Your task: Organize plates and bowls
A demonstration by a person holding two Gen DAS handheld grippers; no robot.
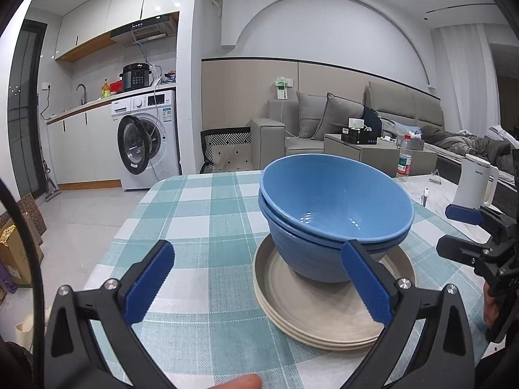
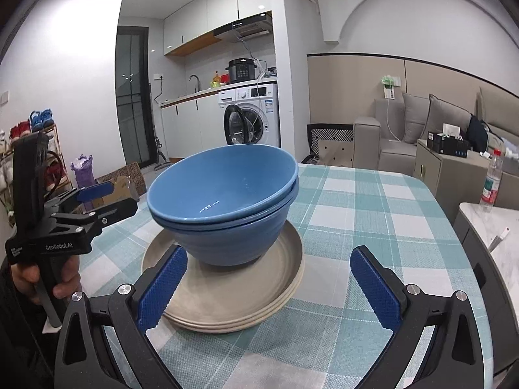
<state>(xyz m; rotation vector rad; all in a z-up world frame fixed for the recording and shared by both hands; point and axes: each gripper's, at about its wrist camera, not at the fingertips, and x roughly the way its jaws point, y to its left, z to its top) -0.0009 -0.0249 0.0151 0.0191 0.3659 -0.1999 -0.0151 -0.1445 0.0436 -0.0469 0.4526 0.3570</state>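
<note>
We found two glossy blue ceramic bowls nested one inside the other, and the pair tilted, sitting on a stack of round beige plates (three rims showed along the near edge). That stack rested on a table covered with a teal-and-white checked tablecloth, and we took the stack as our landmark.

On the near left of the stack, our left gripper had its blue ribbed fingers spread wide and held nothing; its right finger overlapped the lower bowl's side and the plate rim in the left wrist view, though we could not tell whether it touched. On the near right of the stack, our right gripper was likewise spread and empty, its left finger lying over the plates' near rim in the right wrist view, contact unclear. A hand gripped the black handle of the left tool.

Right of the stack stood a white electric kettle and a clear plastic bottle with a red label. Far behind the stack, to its left, a white front-loading washing machine stood with its door ajar.
</note>
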